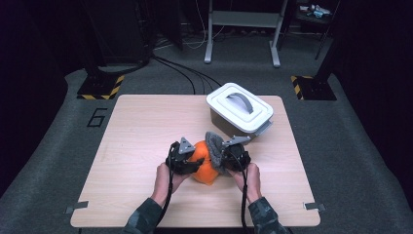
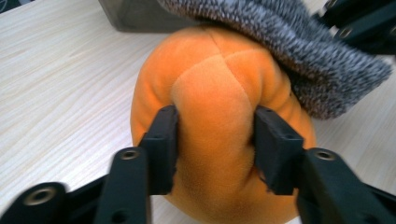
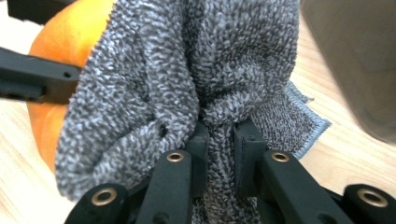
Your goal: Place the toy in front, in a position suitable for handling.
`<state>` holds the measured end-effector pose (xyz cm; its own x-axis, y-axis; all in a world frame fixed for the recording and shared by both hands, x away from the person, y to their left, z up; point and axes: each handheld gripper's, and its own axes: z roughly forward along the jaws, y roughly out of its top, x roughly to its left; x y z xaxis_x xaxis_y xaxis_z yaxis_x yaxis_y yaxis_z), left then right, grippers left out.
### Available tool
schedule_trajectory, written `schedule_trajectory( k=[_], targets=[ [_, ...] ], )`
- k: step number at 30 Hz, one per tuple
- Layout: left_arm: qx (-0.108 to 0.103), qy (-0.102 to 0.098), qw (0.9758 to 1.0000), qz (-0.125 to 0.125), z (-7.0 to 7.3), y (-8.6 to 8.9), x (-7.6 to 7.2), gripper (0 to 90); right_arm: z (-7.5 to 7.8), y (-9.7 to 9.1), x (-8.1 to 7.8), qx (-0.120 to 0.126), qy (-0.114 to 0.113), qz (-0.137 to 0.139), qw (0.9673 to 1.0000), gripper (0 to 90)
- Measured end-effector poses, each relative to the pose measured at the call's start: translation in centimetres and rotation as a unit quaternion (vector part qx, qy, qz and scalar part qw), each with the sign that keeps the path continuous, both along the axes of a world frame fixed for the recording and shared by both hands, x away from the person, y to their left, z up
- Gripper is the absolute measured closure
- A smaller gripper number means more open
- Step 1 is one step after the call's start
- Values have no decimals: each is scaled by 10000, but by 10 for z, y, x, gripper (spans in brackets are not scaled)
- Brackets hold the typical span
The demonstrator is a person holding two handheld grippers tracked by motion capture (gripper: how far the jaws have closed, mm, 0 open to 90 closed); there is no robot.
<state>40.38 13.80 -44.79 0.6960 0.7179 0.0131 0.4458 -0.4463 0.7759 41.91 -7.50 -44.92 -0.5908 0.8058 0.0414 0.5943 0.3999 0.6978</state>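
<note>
A: What sits at the far right of the wooden table (image 1: 136, 126)?

B: A grey bin (image 1: 225, 123), closed with a white lid (image 1: 238, 108) that has a grey handle (image 1: 242, 101) across its top.

A: And beyond the table?

B: Grey carpet, with black cables (image 1: 185, 73) running across it toward the back. A pale metal frame (image 1: 242, 24) stands there on two feet.

A: Anything on either side?

B: Two yellow-and-black striped bases (image 1: 100, 87), one left and one right. A "6" (image 1: 97, 117) is marked on the floor by the table's left far corner.
</note>
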Motion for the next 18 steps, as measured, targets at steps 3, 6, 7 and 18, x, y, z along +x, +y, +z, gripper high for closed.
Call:
schedule_trajectory(
  k=[3,6,7,18],
  targets=[
    [13,39,10000,27,0,4,1,604,7,-4,-7,-90,-118,6,9999,788],
    [-46,20,10000,68,-2,9,2,618,12,-13,-17,-130,-196,-16,9997,788],
    [-94,40,9999,91,-3,10,2,619,12,-16,-21,-174,-195,-3,9997,787],
    [-255,29,9995,166,-6,19,2,637,-9,-75,-46,-505,91,-459,9976,778]
  ],
)
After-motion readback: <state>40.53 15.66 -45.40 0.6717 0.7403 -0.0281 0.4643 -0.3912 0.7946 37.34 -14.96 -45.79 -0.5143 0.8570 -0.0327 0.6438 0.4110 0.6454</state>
